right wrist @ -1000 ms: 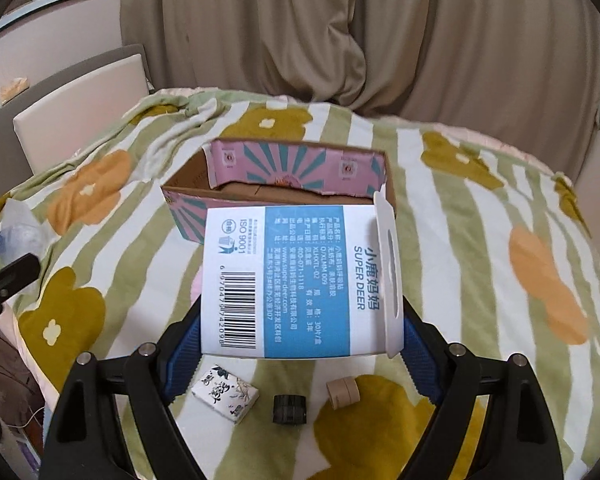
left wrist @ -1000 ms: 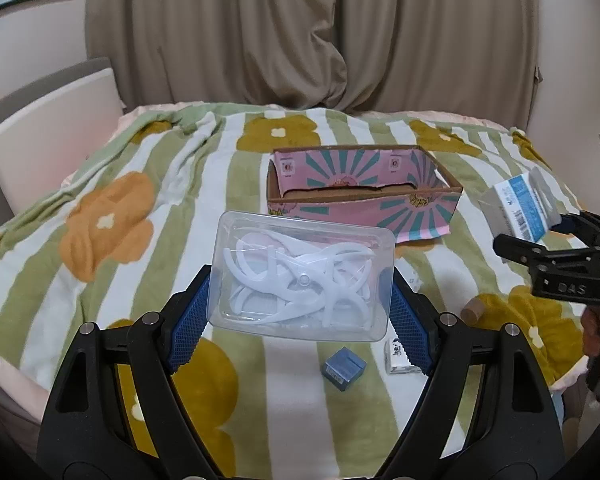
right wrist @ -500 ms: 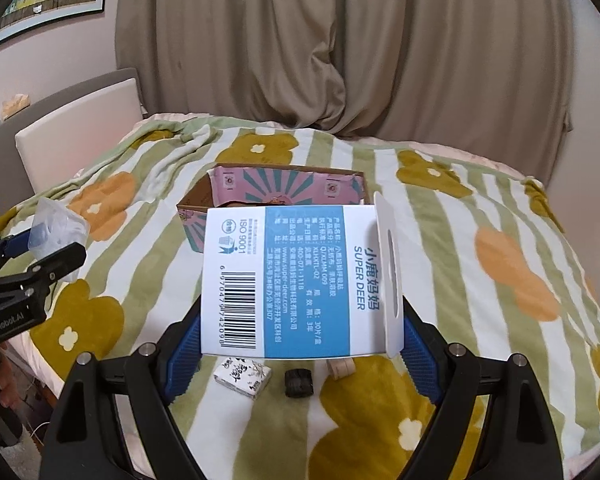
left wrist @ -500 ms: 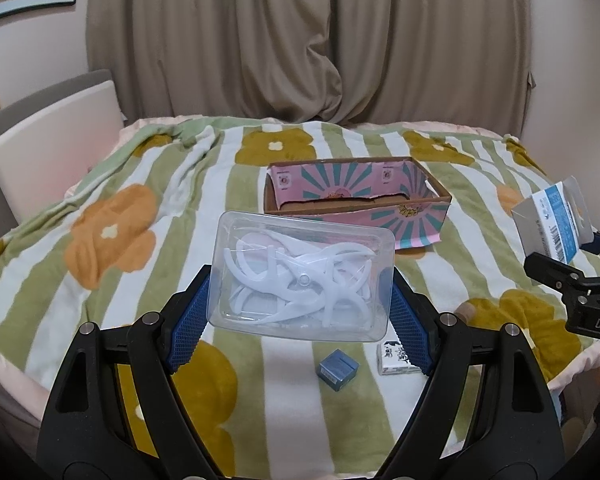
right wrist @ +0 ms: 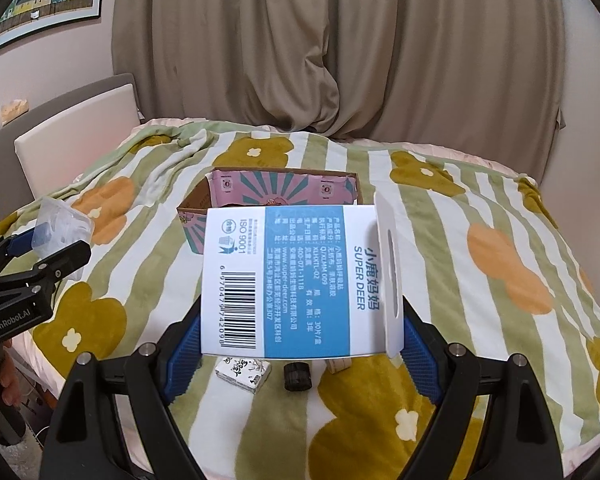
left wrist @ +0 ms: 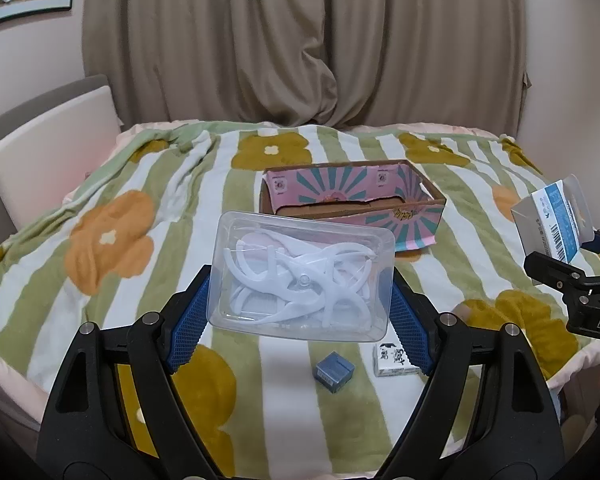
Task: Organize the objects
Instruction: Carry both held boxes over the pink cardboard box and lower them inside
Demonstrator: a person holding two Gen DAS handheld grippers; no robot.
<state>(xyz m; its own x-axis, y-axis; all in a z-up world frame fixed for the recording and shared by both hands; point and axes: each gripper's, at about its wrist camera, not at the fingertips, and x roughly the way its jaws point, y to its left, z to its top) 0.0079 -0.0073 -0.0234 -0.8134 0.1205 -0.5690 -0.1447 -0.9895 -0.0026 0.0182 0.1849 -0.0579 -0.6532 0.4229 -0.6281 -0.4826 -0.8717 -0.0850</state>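
Both items are held clear above the blanket [left wrist: 148, 184]: the left gripper [left wrist: 300, 300] is clamped on the clear case of white floss picks [left wrist: 302, 276], the right gripper [right wrist: 300, 320] on the blue-and-white packet [right wrist: 296, 280]. Judged next step is delivery into the pink cardboard box [left wrist: 352, 196]; carry each level, centre it over the opening, and release low, one side at a time, to avoid a collision. The box lies at 12 o'clock beyond each load, well apart.
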